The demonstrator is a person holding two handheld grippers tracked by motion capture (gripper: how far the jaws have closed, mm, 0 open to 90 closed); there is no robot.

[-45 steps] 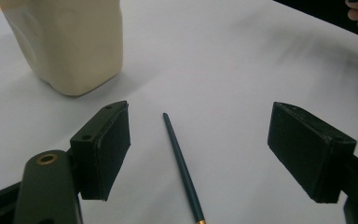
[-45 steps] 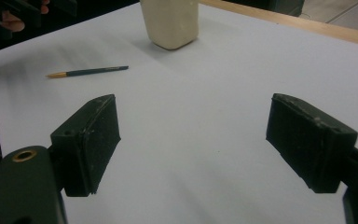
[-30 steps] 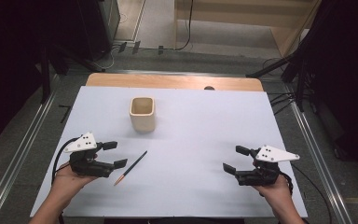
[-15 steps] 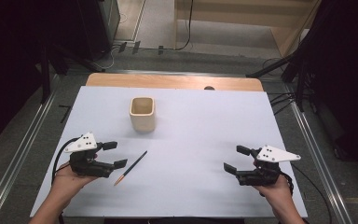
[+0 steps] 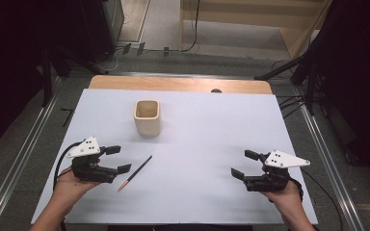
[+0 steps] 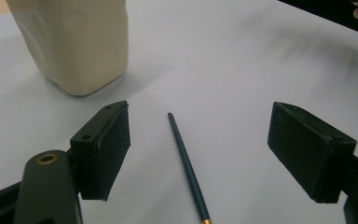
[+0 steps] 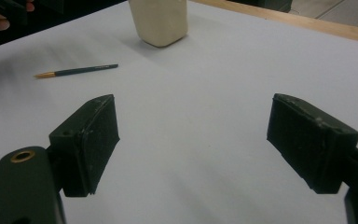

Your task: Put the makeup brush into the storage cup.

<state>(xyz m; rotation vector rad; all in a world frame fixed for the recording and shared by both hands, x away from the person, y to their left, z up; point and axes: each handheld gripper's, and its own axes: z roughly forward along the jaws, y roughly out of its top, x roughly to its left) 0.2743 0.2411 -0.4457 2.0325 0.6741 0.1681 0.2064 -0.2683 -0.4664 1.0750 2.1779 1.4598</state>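
A thin dark pencil (image 5: 135, 173) with a gold-and-orange end lies flat on the white table, just right of my left gripper (image 5: 117, 159). That gripper is open and empty; in the left gripper view the pencil (image 6: 187, 169) lies on the table between its wide-spread jaws. A cream square cup (image 5: 147, 116) stands upright behind the pencil, its opening facing up. My right gripper (image 5: 244, 163) rests open near the table's front right, well apart from both. From the right gripper view the pencil (image 7: 77, 71) and cup (image 7: 159, 18) are far ahead to the left.
The white table sheet (image 5: 207, 134) has wide bare room between the two grippers. A wooden strip (image 5: 178, 84) runs along the far edge. Metal rails and cables flank the table on both sides.
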